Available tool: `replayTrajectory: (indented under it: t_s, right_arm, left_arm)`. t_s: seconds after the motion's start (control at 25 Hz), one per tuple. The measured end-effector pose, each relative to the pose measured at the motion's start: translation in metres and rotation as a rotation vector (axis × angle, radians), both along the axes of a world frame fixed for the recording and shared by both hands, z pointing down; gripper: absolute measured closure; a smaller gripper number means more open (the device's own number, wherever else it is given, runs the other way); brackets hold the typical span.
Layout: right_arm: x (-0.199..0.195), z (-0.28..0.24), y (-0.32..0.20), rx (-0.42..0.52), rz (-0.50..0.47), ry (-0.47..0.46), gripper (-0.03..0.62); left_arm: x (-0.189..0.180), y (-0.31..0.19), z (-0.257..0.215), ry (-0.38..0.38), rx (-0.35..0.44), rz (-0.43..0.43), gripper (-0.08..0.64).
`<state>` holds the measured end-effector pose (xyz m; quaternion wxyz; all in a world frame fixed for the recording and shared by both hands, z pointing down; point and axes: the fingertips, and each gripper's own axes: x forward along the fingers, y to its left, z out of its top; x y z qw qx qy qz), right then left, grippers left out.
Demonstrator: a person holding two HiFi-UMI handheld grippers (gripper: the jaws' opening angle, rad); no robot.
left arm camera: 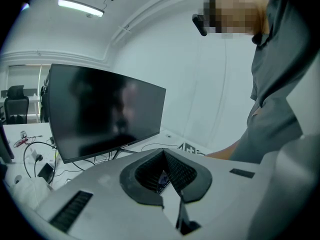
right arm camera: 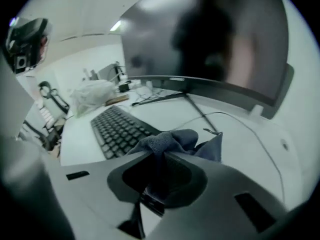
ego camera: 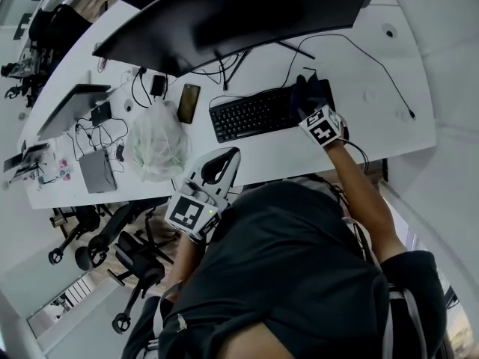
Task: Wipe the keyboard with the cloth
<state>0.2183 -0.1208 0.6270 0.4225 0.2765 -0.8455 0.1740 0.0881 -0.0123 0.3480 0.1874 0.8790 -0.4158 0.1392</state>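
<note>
No legible text, brand or number is showing in any view. Key legends on the keyboard (ego camera: 254, 115) are appearing only as pale specks, too small to read. The marker cube (ego camera: 187, 214) on the left gripper (ego camera: 224, 158) and the one on the right gripper (ego camera: 305, 96) are showing black-and-white square patterns, no letters or digits.

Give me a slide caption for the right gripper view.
Right claw grips a grey cloth near the black keyboard.
</note>
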Motion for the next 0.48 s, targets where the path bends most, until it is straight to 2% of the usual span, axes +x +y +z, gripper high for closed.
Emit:
replayTrajectory:
  t_s: [0.08, 0.16, 0.2, 0.36, 0.4, 0.48]
  right_arm:
    - [0.052, 0.003, -0.032, 0.066, 0.153, 0.102, 0.54]
    - [0.075, 0.013, -0.038, 0.084, 0.183, 0.188, 0.541]
    - [0.066, 0.017, -0.03, 0.076, 0.143, 0.19, 0.541]
    - [-0.02, 0.024, 0.051, -0.061, -0.193, 0.068, 0.541]
    - [-0.029, 0.024, 0.06, -0.087, -0.222, 0.042, 0.541]
    - [-0.018, 0.019, 0.048, -0.098, -0.154, 0.004, 0.541]
  left_arm:
    - [0.0, 0.001, 0.003, 0.004, -0.007, 0.0, 0.558]
    - [0.002, 0.002, 0.005, 0.009, -0.01, 0.002, 0.558]
    - [0.004, 0.003, 0.006, 0.011, -0.012, 0.006, 0.558]
    - [0.014, 0.003, 0.003, 0.008, -0.006, 0.029, 0.558]
    - [0.016, 0.004, 0.002, 0.003, -0.004, 0.036, 0.558]
    - [0.02, 0.007, 0.002, -0.007, -0.001, 0.046, 0.558]
